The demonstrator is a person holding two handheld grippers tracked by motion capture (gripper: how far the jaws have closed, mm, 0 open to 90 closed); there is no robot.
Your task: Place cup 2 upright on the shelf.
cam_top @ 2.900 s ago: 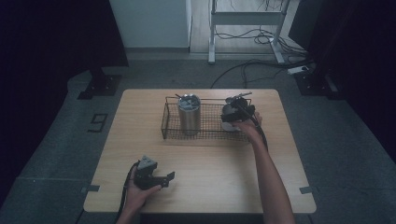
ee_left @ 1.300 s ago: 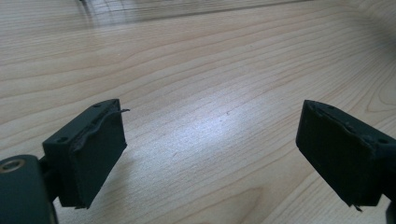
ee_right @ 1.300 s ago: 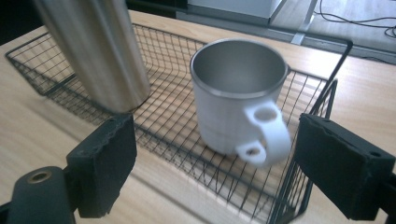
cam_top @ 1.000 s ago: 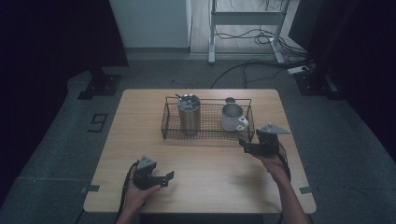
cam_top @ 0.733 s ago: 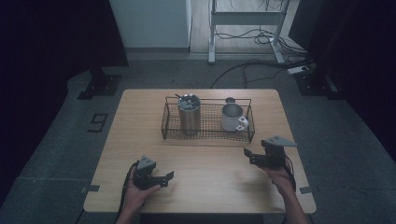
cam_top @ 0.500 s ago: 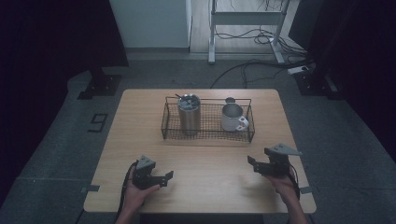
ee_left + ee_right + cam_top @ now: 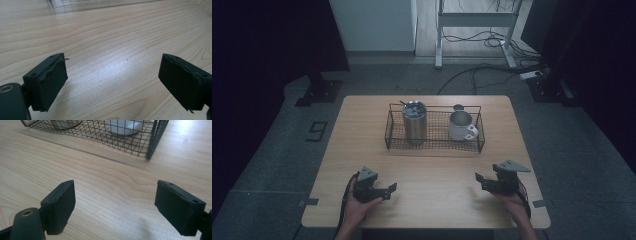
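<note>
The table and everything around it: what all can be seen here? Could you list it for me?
Table: one, light wood, middle of the high view.
Wire basket: one, black, on the far half of the table.
Steel tumbler: one, silver, upright in the basket's left part.
Mug: one, white, upright in the basket's right part, handle towards the basket's right end.
Floor marking: one, dark, on the grey floor left of the table.
Metal stand: one, pale, on the floor behind the table, with cables near it.
Left gripper: one, black, near edge of the table, jaws apart with nothing between.
Right gripper: one, black, near right edge, jaws apart with nothing between.
</note>
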